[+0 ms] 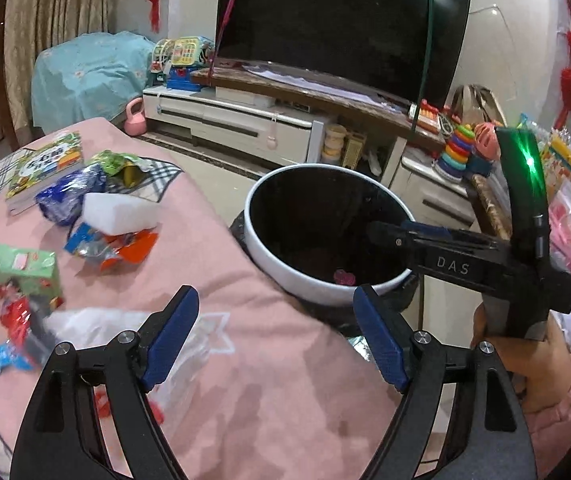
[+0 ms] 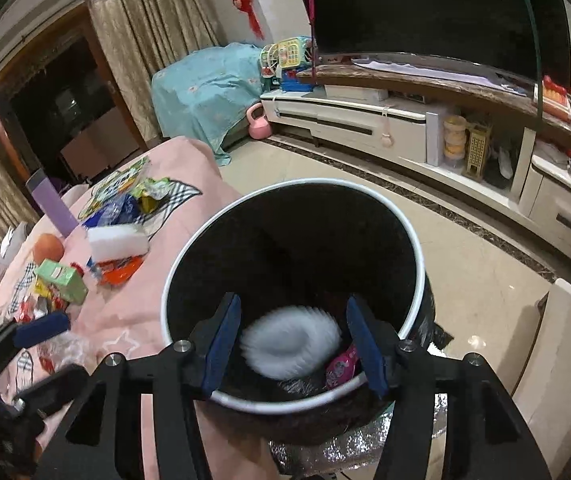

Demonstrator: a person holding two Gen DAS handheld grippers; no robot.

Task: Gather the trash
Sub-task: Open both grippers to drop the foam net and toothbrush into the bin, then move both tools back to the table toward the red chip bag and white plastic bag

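My right gripper (image 2: 293, 344) is over the bin (image 2: 415, 240), jaws apart and holding nothing

A blurred white piece of trash (image 2: 291, 344) shows between its pads, inside the bin with a pink wrapper (image 2: 341, 364) beside it. My left gripper (image 1: 275, 340) stands wide and empty over the pink cloth (image 1: 245, 360), just beside the bin. More trash lies on the cloth: a white block (image 1: 119, 214), a green carton (image 1: 21, 272), a blue bag (image 1: 65, 196) and an orange wrapper (image 1: 125, 250)

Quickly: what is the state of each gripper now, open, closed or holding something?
Left gripper: open, holding nothing.
Right gripper: open over the trash bin; a blurred white piece is beneath, not gripped.
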